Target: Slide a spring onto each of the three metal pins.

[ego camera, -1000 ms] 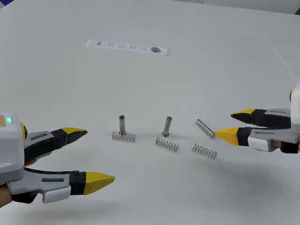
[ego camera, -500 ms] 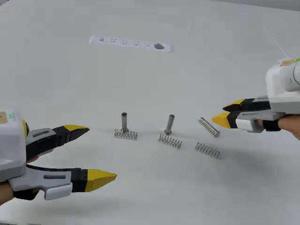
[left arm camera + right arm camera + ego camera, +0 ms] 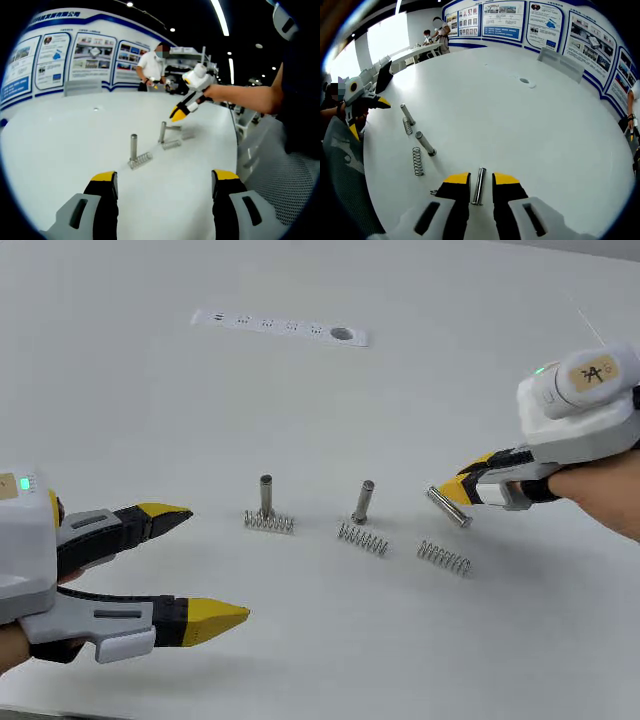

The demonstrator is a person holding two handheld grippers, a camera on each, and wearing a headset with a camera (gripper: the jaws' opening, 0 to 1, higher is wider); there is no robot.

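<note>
White workbench top [image 3: 420, 390] | three coiled wire springs [image 3: 362, 539] lying loose mid-frame, no steel pins [image 3: 266, 495] sleeved | yellow-tipped right gripper [image 3: 481, 177] parted around fallen pin [image 3: 448, 508] | left gripper [image 3: 165, 176] spread open

White bench top [image 3: 120, 420], matte, evenly lit. Flush white power strip [image 3: 280, 327] near the far edge, with a round grommet [image 3: 342, 334] at its right end.

Left gripper view: wall past the bench carries blue-and-white display panels [image 3: 60, 55]. Dark ceiling [image 3: 190, 20] with long strip lights [image 3: 220, 17] and small spots. A person in a white top [image 3: 151, 65] stands beyond the far edge among pale equipment. Grey mesh surface [image 3: 280, 170] off the bench's side; can't tell what it is.

Right gripper view: more display panels [image 3: 520, 17] along the wall. Bright glare [image 3: 380, 37] at left, possibly a window. Second white table [image 3: 415, 52] there, with people [image 3: 437, 35] beside it.
</note>
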